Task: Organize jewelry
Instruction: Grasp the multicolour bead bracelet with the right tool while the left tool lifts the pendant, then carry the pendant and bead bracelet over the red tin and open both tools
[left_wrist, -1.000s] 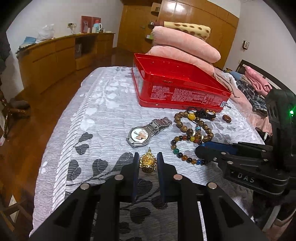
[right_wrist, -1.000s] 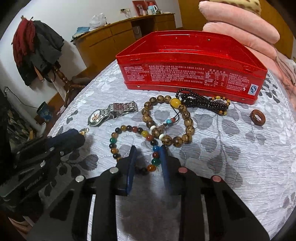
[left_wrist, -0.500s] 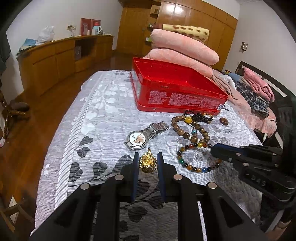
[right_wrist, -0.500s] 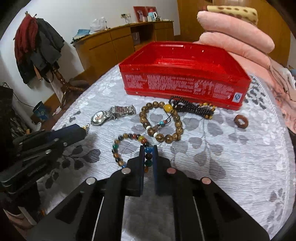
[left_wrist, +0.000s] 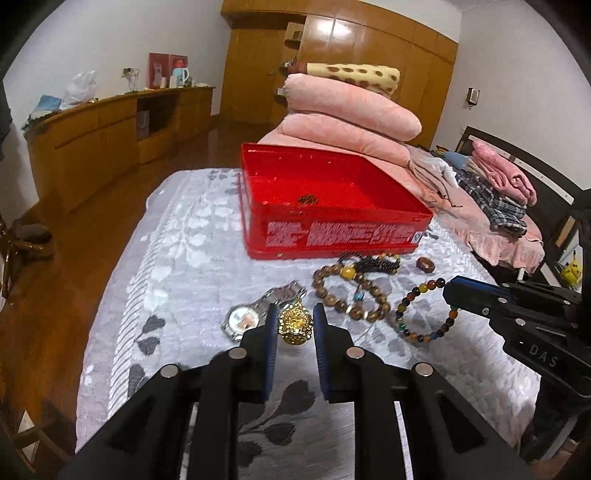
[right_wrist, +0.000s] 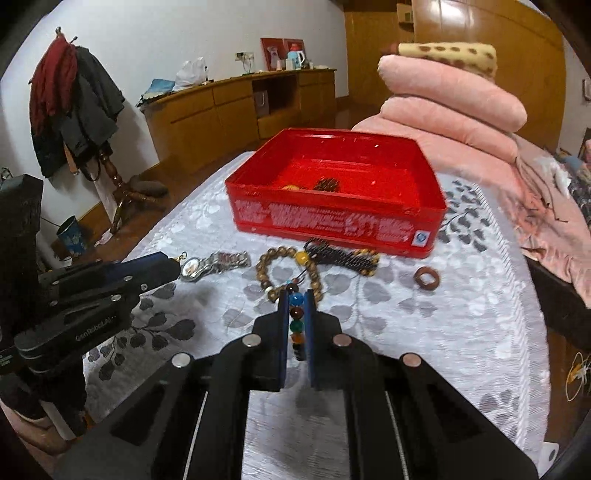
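Observation:
An open red tin box (left_wrist: 332, 218) (right_wrist: 332, 206) stands at the far end of the grey-patterned bedspread, with small items inside. My left gripper (left_wrist: 294, 326) is shut on a gold pendant (left_wrist: 294, 325), lifted above a silver watch (left_wrist: 255, 310) (right_wrist: 210, 262). My right gripper (right_wrist: 297, 306) (left_wrist: 452, 290) is shut on a multicolour bead bracelet (right_wrist: 296, 321) (left_wrist: 424, 314) that hangs from it. A brown wooden bead bracelet (left_wrist: 351, 295) (right_wrist: 280, 269), a dark beaded strand (left_wrist: 373, 262) (right_wrist: 343, 256) and a brown ring (left_wrist: 424, 264) (right_wrist: 426, 277) lie before the box.
Stacked pink pillows (left_wrist: 351, 118) sit behind the box. Folded clothes (left_wrist: 495, 184) lie at the right. A wooden cabinet (left_wrist: 110, 136) lines the left wall. A coat stand (right_wrist: 81, 103) is at the left beyond the bed edge.
My right gripper closed on the multicolour bracelet and lifted it off the bedspread. My left gripper rose with the gold pendant. Both cameras now look down into the red box.

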